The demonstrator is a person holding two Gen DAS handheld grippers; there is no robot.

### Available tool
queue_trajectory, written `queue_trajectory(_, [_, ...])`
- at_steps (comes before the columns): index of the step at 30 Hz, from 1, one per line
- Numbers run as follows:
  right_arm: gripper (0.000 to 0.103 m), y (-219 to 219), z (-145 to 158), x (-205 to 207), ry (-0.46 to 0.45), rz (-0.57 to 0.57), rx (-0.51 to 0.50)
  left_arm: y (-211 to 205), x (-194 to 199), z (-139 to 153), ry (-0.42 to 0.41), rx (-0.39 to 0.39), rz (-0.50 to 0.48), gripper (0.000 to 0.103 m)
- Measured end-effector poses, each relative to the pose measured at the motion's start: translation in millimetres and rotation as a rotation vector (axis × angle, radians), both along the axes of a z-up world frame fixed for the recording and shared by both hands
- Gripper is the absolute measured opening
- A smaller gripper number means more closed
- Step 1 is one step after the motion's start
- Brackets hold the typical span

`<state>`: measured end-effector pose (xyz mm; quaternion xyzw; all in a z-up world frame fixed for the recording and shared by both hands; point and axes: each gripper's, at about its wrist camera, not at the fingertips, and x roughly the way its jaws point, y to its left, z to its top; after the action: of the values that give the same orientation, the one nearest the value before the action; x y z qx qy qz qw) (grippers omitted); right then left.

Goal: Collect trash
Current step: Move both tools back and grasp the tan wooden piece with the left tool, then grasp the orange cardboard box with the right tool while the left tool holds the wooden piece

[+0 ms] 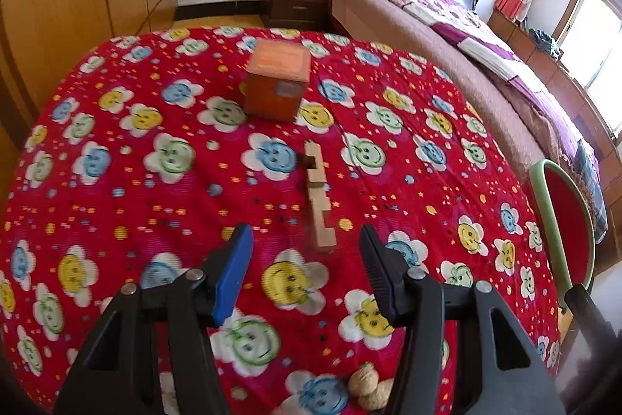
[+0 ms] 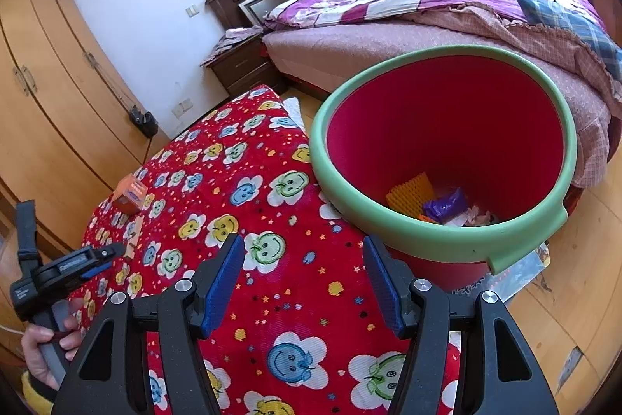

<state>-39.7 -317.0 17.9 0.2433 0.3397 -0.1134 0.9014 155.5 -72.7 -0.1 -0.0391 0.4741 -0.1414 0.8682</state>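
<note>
With the left gripper point(image 1: 305, 240) wide and empty just short of the wood piece point(image 1: 318, 199), which lies near the box point(image 1: 278, 80), centre the jaws across its narrow width before closing.

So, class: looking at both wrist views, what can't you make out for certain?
- Walnuts, left wrist view: partly behind the left gripper; count unclear.
- Bin contents, right wrist view: near rim hides some.
- Orange box print: too small.
- Wooden piece: near end blurred.
</note>
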Motion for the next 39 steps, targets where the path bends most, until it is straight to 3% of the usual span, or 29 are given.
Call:
queue_trajectory(4, [0.065,-5.1,-2.8,0.4,0.005,-0.010,0.009,-14.7,7.2,-6.9,0.004,0.018,-0.027,0.042])
queue_trajectory(8, [0.065,-8.8,-6.3,1.2,0.012,-0.018,0.020,-28.5,10.1,-7.2,-0.034,0.097,-0.041,0.034])
queue_trajectory(17, [0.065,-9.1,-7.5,3.2,0.012,-0.008,0.032,-41.4,11.6,-8.2,-0.061,0.144,-0.041,0.010])
queue_trajectory(31, [0.065,15.2,11.3,11.7,-0.002,0.048,-0.017,2.7,3.9,6.3,-0.073,0.052,0.020,0.010])
queue_trajectory(39, [0.065,47.6,26.6,37.6,-0.006,0.145,-0.039,51.8,16.6,26.5,-0.124,0.060,0.100,0.010])
